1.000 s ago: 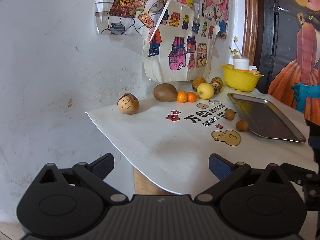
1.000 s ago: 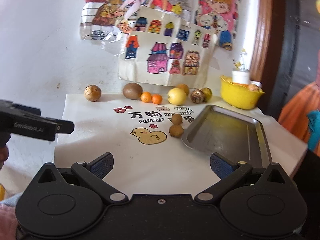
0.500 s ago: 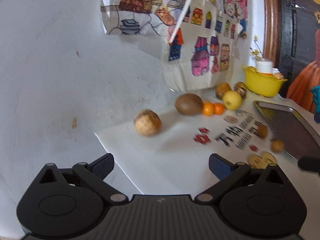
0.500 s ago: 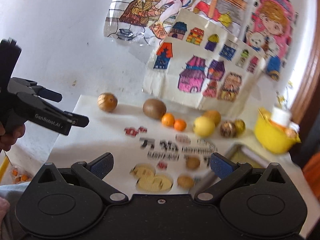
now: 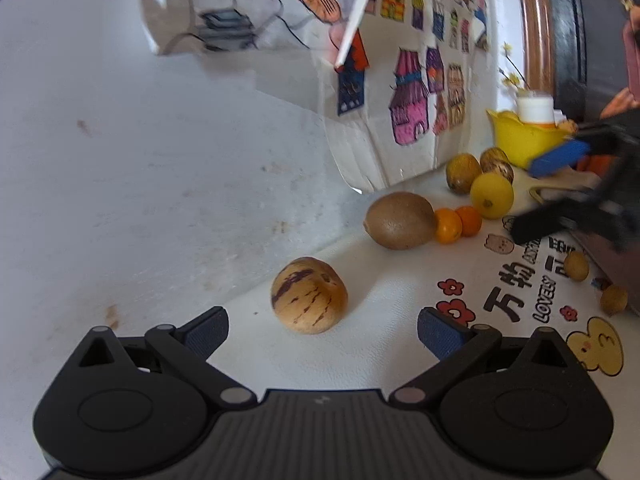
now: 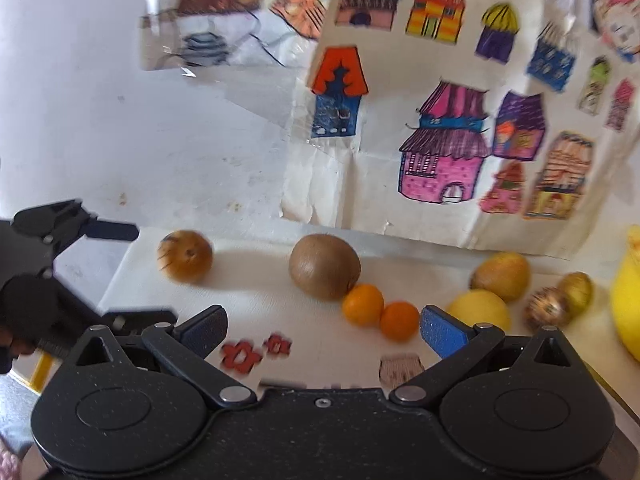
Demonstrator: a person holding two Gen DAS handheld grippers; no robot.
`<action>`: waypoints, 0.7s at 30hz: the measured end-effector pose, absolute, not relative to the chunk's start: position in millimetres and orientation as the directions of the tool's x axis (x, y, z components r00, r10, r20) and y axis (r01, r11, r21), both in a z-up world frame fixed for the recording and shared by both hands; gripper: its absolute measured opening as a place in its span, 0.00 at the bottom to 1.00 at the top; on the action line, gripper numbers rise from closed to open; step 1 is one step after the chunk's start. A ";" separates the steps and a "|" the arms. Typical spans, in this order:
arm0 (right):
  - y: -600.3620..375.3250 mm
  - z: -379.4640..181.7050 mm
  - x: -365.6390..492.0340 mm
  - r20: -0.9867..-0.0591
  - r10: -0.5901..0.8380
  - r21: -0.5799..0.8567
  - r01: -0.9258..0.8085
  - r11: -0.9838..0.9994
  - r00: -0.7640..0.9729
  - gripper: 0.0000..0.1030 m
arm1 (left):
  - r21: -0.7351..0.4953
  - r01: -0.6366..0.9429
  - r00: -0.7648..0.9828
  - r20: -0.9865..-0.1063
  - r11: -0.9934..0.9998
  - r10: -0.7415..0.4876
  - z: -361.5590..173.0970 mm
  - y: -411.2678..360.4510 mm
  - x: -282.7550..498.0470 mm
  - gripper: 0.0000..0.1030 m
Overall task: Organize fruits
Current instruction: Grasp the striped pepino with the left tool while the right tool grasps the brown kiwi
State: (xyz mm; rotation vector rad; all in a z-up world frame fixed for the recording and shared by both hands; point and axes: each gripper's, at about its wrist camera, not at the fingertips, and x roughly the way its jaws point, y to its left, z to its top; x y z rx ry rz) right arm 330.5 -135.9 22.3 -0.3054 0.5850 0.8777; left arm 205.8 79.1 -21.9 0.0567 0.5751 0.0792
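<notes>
A tan fruit with dark stripes [image 5: 309,295] lies on the white printed cloth [image 5: 380,352], just ahead of my open left gripper [image 5: 323,330] and between its finger lines. Behind it a brown kiwi [image 5: 400,220], two small oranges [image 5: 458,222], a yellow lemon-like fruit [image 5: 491,195] and darker fruits [image 5: 463,172] line the wall. My right gripper [image 6: 323,328] is open over the cloth, facing the kiwi [image 6: 325,266] and the oranges [image 6: 380,311]. The striped fruit [image 6: 185,255] shows at its left, beside the left gripper's fingers [image 6: 112,231].
A yellow bowl [image 5: 520,140] with a white bottle stands at the back right. Two small brown fruits [image 5: 576,266] lie by the dark metal tray's edge [image 5: 608,264]. Paper drawings [image 6: 440,100] hang on the white wall. The cloth's left edge [image 6: 120,272] drops off the table.
Both grippers have moved forward and closer to the fruit row. The striped fruit now sits near my left fingers, and the right gripper has come in over the cloth toward the kiwi.
</notes>
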 end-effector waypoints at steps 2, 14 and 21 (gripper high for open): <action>-125.4 17.2 346.3 -0.596 0.643 0.002 -0.800 0.599 0.480 0.98 | 0.074 -0.048 0.834 -0.546 0.996 0.081 -25.2 80.4 211.9 1.00; -78.2 -7.8 386.8 -0.636 0.643 0.031 -0.818 0.574 0.427 0.84 | 0.016 -0.033 0.835 -0.549 0.999 0.036 -32.2 93.6 227.4 0.88; -62.0 -15.0 385.1 -0.655 0.617 -0.022 -0.827 0.561 0.436 0.76 | -0.006 -0.032 0.841 -0.540 0.999 0.023 -32.0 93.5 228.8 0.74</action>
